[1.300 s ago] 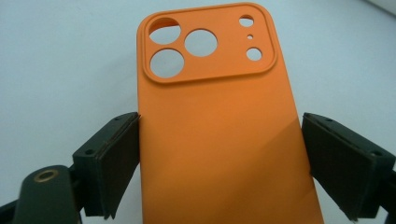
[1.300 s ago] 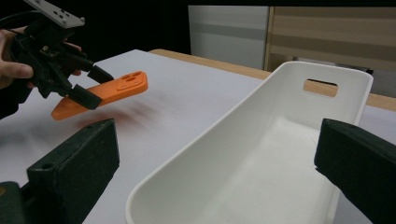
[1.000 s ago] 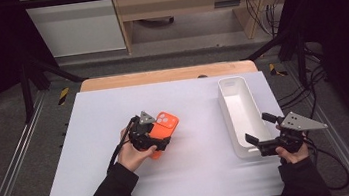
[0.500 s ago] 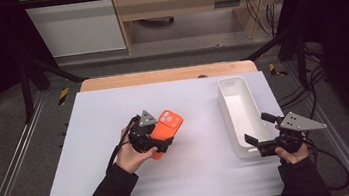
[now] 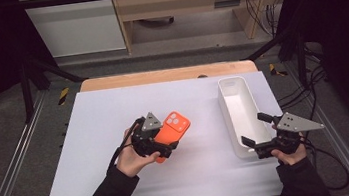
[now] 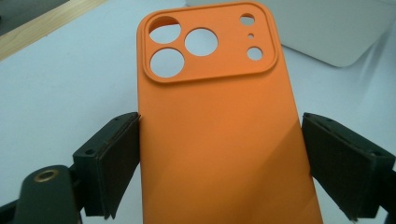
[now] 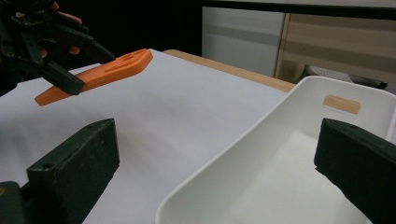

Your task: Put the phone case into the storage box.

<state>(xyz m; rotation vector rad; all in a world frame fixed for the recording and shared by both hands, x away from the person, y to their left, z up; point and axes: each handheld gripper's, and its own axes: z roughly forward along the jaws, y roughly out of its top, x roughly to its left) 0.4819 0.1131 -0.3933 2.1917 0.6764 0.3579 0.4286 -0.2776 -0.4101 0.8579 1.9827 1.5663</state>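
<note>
An orange phone case with round camera cut-outs is held clear of the white table, tilted with its camera end up. My left gripper is shut on its lower half, pads on the two long edges. In the right gripper view the case hangs above the table in that left gripper. My right gripper is open at the near end of a white tray. Its jaws stand wide apart, with the tray's rim running between them and nothing gripped.
The long white tray holds nothing and lies along the table's right side, with a handle slot in its far end wall. A wooden strip borders the table's far edge. Dark frame rails and cables flank both sides.
My left hand has lifted the orange case slightly and shifted it a little to the right. The right gripper has stayed where it was.
</note>
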